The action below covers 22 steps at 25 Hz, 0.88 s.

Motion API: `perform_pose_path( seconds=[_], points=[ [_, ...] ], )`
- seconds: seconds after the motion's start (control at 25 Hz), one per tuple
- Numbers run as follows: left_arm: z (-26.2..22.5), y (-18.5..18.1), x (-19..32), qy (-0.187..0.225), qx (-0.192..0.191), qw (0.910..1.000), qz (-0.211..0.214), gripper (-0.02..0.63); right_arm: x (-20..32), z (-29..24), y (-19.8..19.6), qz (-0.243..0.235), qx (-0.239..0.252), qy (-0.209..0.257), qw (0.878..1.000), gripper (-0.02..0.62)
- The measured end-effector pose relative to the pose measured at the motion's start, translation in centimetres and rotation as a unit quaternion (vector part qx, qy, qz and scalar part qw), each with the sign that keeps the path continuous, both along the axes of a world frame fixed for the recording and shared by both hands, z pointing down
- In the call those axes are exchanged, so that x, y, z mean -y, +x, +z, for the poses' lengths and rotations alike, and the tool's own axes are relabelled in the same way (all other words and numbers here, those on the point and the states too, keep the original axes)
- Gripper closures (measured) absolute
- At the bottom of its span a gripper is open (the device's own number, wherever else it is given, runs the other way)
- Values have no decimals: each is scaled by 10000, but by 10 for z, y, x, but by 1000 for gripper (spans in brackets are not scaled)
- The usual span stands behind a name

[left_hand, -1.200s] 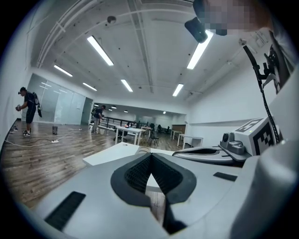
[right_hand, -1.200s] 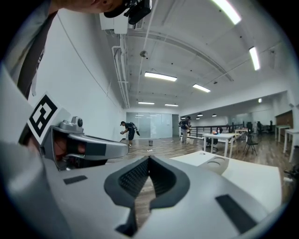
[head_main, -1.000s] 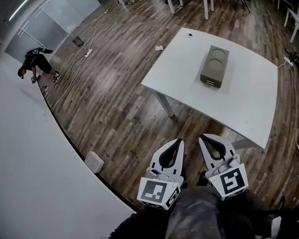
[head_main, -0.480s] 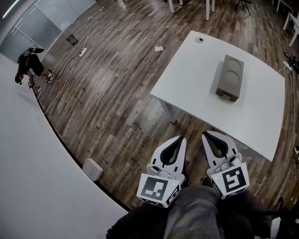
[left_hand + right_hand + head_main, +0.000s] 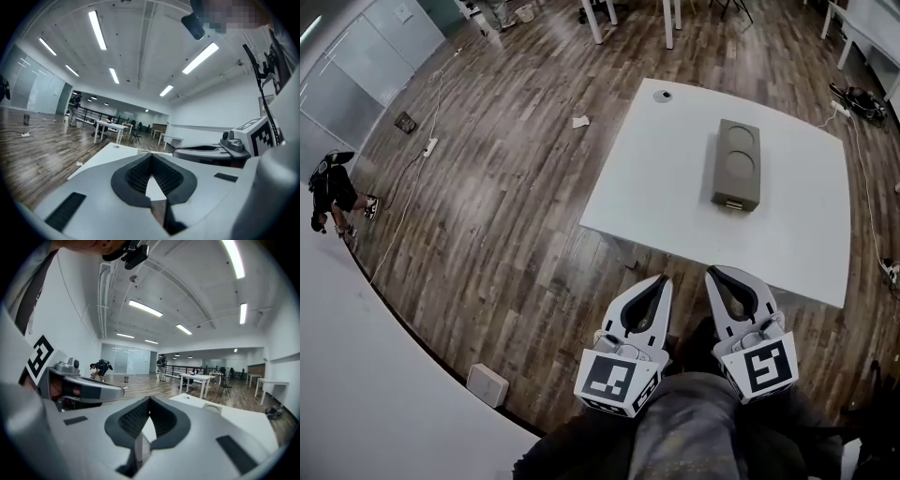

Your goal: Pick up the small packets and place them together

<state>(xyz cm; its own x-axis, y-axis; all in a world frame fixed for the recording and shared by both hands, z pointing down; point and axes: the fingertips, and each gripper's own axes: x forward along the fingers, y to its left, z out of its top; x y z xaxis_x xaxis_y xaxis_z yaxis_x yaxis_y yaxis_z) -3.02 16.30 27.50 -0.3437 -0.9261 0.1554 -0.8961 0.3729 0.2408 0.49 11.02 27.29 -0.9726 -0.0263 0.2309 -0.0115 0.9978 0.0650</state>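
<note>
Head view: the left hand-held gripper (image 5: 658, 282) and the right hand-held gripper (image 5: 718, 275) are held side by side, jaws pressed together on nothing, over the wooden floor (image 5: 516, 225) just short of the near edge of the white desk (image 5: 661, 187). A grey box (image 5: 737, 165) is seen near the desk's middle and a small disc (image 5: 663, 95) at its far left corner. Small packets cannot be made out.
</note>
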Motion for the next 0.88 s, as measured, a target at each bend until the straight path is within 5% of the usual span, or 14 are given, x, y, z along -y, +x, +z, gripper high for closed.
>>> perform_pose_path(
  seconds=[0.48, 0.88],
  points=[
    [-12, -5, 40, -16, 186, 9981, 581, 603, 44, -10, 1, 671, 127, 4, 9977, 591],
    [12, -14, 84, -346, -24, 9945, 992, 603, 87, 16, -5, 1086, -55, -310, 9936, 591]
  ],
)
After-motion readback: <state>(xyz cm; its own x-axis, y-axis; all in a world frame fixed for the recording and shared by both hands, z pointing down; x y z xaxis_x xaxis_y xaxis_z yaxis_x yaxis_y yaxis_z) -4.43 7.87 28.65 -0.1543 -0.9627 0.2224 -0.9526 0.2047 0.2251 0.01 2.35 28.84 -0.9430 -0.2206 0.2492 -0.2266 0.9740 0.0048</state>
